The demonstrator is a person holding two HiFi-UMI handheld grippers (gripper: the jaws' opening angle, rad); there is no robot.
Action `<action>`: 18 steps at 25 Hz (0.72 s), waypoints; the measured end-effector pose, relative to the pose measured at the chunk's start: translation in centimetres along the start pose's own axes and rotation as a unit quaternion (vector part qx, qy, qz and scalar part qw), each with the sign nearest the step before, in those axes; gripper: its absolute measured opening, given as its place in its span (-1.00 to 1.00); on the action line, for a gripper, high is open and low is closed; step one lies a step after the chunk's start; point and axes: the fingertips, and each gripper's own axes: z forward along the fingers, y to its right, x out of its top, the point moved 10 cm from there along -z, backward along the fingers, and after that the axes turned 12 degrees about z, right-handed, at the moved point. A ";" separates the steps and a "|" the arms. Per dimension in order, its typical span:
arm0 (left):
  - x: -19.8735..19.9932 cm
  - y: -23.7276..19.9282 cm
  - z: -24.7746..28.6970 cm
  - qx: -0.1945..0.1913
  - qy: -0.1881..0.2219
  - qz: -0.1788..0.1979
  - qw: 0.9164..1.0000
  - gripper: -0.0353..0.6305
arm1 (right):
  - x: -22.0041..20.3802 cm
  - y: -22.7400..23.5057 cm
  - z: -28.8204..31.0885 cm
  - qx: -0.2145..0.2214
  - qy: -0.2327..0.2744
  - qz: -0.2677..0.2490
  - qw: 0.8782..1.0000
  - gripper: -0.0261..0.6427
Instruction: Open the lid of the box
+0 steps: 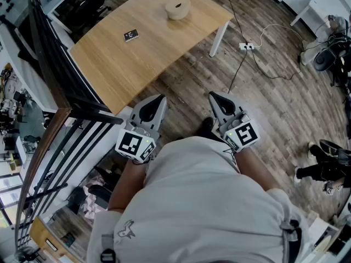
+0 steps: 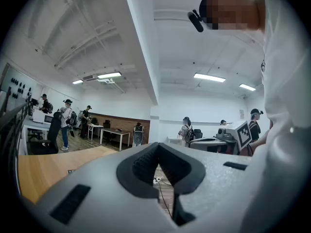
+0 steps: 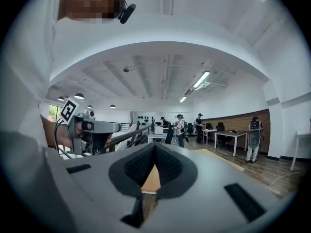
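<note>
At the table's [image 1: 118, 64] far end sits the round box [image 1: 178, 7], lid on, seen only in the head view. The gripper views look level across an office with desks and people. The left gripper [image 1: 159, 98] and right gripper [image 1: 213, 95] are held by the person's body, well short of the table, jaws together on nothing. On the wood floor a railing [image 1: 66, 86] stands left and a cable [image 1: 241, 64] runs right.

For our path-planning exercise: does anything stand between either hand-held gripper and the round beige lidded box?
Nothing visible does. Bare tabletop of the light wooden table lies between the left hand-held gripper, the right hand-held gripper and the round beige lidded box; the small black card lies off to the left.
</note>
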 end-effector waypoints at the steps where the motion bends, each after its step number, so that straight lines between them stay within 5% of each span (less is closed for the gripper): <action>1: 0.1 0.0 0.2 0.000 0.000 0.003 1.000 -0.88 | 0.1 0.2 0.0 -0.001 0.000 0.000 1.000 -0.91; 18: 0.0 0.2 1.8 0.006 -0.002 -0.006 1.000 -0.88 | 0.2 2.1 -0.3 -0.001 -0.006 -0.001 1.000 -0.91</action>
